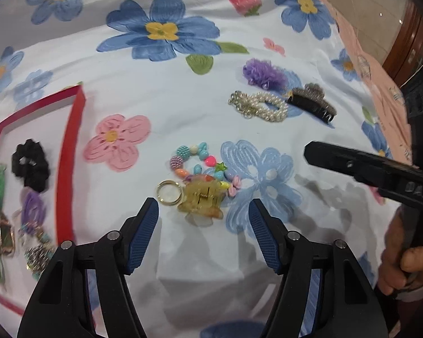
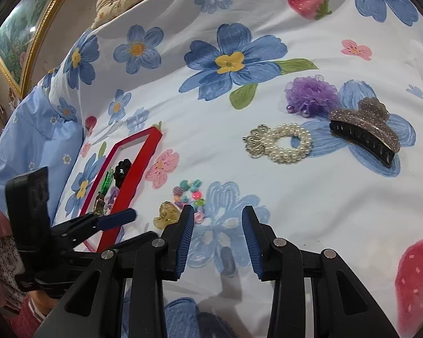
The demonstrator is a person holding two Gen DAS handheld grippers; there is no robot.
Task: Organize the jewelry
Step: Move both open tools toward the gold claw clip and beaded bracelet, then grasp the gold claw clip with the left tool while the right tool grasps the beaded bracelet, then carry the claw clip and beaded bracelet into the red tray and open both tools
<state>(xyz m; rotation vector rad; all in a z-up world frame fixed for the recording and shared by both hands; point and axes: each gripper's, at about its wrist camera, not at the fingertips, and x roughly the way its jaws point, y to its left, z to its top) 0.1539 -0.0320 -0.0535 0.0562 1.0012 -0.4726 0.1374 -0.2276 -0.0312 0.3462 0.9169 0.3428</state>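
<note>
Both the left gripper and right gripper are hanging with jaws apart and empty, the yellow claw clip lying mid-frame, open bedsheet above, red tray edging left.

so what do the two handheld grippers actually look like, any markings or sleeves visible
Both the left gripper and the right gripper have black plastic linkage arms with silver pivot pins and blue ribbed fingers. Seen from the left wrist camera, the right gripper's body bears raised lettering, too blurred to read surely. The hand holding it shows a light cuff. No cables are visible.
</note>
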